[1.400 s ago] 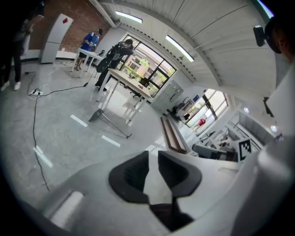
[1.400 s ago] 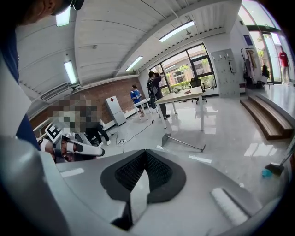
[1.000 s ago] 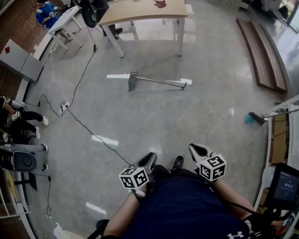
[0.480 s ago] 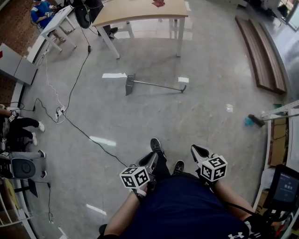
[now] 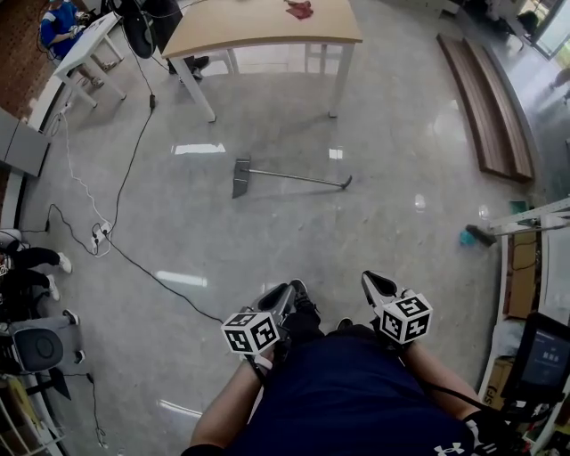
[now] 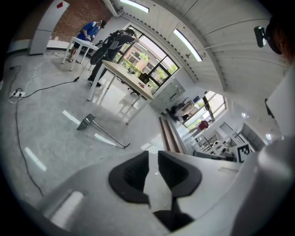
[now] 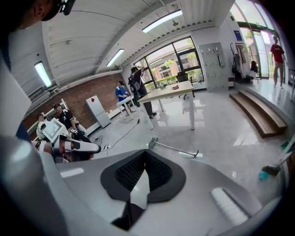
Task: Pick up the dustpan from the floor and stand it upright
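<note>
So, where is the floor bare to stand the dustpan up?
Bare: the wide floor on the near side of the dustpan, and rightward to the wooden boards. Crowded: the cable at left, the table behind.

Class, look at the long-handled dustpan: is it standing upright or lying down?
Lying down. The dustpan lies flat on the floor, its long handle stretched along the ground and its pan end resting there too.
</note>
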`<act>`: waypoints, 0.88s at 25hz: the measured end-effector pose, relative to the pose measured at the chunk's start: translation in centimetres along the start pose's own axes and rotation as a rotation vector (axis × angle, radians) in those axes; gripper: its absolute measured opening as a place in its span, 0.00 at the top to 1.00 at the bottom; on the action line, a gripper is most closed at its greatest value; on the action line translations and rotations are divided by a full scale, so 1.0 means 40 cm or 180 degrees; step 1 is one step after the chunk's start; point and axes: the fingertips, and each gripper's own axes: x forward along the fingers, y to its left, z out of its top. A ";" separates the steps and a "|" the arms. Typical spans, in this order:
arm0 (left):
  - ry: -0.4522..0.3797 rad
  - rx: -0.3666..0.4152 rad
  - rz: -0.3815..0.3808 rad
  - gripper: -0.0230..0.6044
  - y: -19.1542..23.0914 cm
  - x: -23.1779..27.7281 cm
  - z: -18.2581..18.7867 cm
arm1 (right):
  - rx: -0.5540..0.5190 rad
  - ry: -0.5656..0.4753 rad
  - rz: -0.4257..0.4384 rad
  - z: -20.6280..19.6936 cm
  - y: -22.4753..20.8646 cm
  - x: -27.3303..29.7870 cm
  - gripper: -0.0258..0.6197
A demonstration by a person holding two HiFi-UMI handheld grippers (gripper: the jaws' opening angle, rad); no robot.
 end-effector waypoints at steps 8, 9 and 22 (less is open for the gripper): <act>0.0009 -0.0107 0.0033 0.86 0.098 0.013 0.083 | -0.0119 0.0098 -0.0024 0.080 0.026 0.087 0.94; 0.0007 -0.0131 0.0043 0.86 0.104 0.016 0.088 | -0.0125 0.0107 -0.0020 0.089 0.025 0.097 0.94; -0.0148 -0.0212 0.0337 0.87 0.149 0.064 0.186 | -0.0216 0.0128 0.0348 0.196 0.006 0.256 0.94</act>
